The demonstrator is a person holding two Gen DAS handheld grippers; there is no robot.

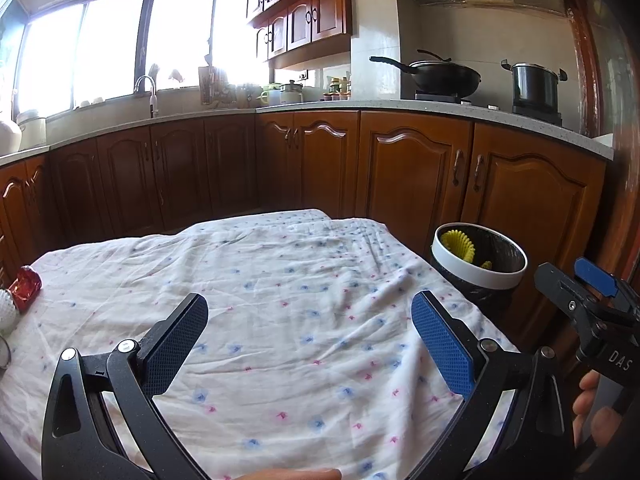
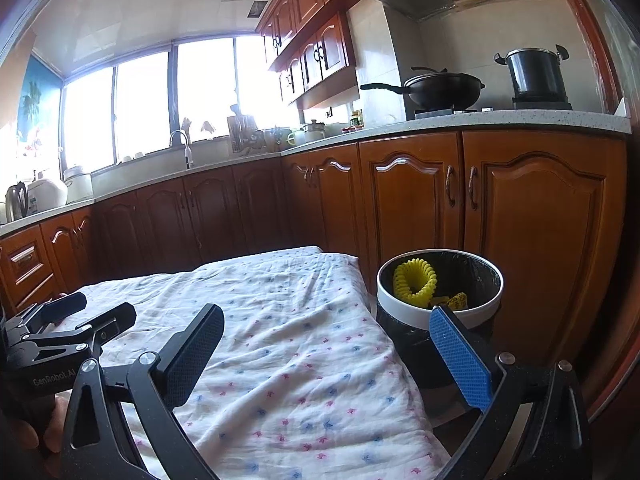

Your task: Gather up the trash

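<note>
Trash still on the worktop [image 1: 280, 300], a table draped in a white cloth with small blue and pink prints, lay at its far left edge in the left wrist view: a crumpled red foil wrapper [image 1: 26, 288] touching a white foam fruit net [image 1: 7, 312] just below it. Both sat well apart from the left tool [image 1: 310, 340], which hovered over the bare middle of the cloth with its two blue-padded fingers [image 1: 442, 348] spread wide and nothing between them.

Beside the worktop's right edge stood a round bin with a white rim and black liner [image 2: 440, 316]. Inside it rested a yellow foam fruit net [image 2: 414, 282], curled into a ring against the near-left wall, with a small yellow scrap [image 2: 458, 301] beside it.

The right tool [image 2: 326, 356] was held near the worktop's right side, its fingers likewise wide apart and empty, the right finger overlapping the bin's near rim in its own view. From the left camera the right tool [image 1: 580, 280] showed at the frame's right edge, beyond the bin.

Behind stood brown wooden cabinets [image 2: 412, 196], with a black wok [image 2: 440, 90] and a steel pot [image 2: 534, 72] on the stove.
</note>
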